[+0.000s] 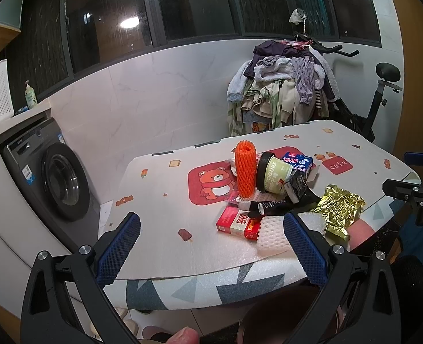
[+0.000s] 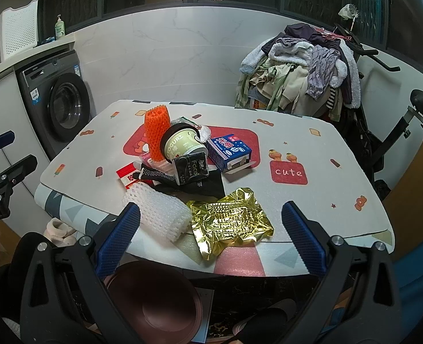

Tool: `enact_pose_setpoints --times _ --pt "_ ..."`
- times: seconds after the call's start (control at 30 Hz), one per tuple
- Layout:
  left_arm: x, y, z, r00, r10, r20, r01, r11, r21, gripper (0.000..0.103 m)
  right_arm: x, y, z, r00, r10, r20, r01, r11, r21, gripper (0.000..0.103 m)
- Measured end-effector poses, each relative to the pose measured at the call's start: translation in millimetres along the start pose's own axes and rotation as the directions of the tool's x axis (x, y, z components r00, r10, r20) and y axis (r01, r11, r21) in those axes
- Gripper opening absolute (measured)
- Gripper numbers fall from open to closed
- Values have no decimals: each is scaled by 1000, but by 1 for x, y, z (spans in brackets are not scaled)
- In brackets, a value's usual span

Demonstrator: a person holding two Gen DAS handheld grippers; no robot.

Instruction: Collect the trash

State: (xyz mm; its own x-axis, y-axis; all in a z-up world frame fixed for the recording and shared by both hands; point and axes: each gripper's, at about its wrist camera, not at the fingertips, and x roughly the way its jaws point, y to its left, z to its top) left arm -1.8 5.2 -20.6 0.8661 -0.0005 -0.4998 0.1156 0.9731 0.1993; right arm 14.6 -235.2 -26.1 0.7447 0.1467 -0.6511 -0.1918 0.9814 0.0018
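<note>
A heap of trash lies on the cartoon-print table (image 2: pixel 311 149): an upright orange foam net (image 2: pixel 157 133), a tipped yogurt cup (image 2: pixel 182 143), a blue carton (image 2: pixel 228 150), a small black pack (image 2: pixel 190 169), a red box (image 1: pixel 237 223), a white foam net (image 2: pixel 157 215) and a crumpled gold wrapper (image 2: pixel 230 222). My right gripper (image 2: pixel 211 238) is open, low at the table's near edge, with the gold wrapper between its fingers' line. My left gripper (image 1: pixel 211 246) is open over the near left of the table, its right finger (image 1: pixel 303 246) beside the white net (image 1: pixel 271 235).
A dark round bin (image 2: pixel 154 301) sits on the floor under the near edge. A washing machine (image 1: pixel 59 177) stands at left under a counter. A clothes-covered exercise bike (image 2: pixel 303 74) stands behind the table. A thumb (image 1: pixel 182 336) shows at the bottom of the left wrist view.
</note>
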Motion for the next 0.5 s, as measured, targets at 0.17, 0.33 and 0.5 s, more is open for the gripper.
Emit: enact_pose_setpoints --times 0.17,0.33,0.5 --pt "0 1 2 1000 -1 -1 1 1000 0 98 0 1 1 1000 -2 0 2 1000 0 97" --pt "1 1 0 1000 -2 -4 2 1000 -2 98 1 -2 -4 1000 -3 3 3 1000 -4 97" --pt "0 1 0 1000 27 11 -27 1000 3 98 -4 -9 -1 1000 12 27 -13 1000 14 97"
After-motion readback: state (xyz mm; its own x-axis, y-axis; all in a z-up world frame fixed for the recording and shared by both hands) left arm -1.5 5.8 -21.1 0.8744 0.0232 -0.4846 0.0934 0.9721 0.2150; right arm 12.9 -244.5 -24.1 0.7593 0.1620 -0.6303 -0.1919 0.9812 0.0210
